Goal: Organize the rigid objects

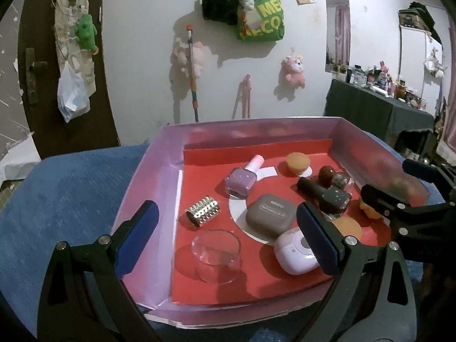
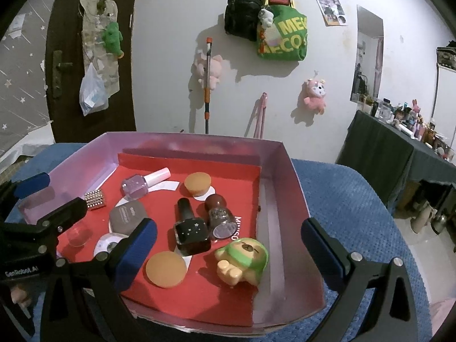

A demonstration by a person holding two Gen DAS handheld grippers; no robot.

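Partly hidden: white case [image 1: 296, 252] behind left gripper [image 1: 228, 239] (jaws wide) | right gripper [image 2: 228, 252] jaws wide, empty

Pink tray [image 1: 159, 176], red liner [image 2: 242, 199], star-speckled black bottle [image 2: 190, 232]

A green bag [image 2: 282, 38] (beside a black backpack [image 2: 242, 15]) hangs above a pink plush [image 2: 315, 95].

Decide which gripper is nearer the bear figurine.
Right. The bear figurine lies between the right gripper fingers; the left gripper hangs over the box's opposite side.
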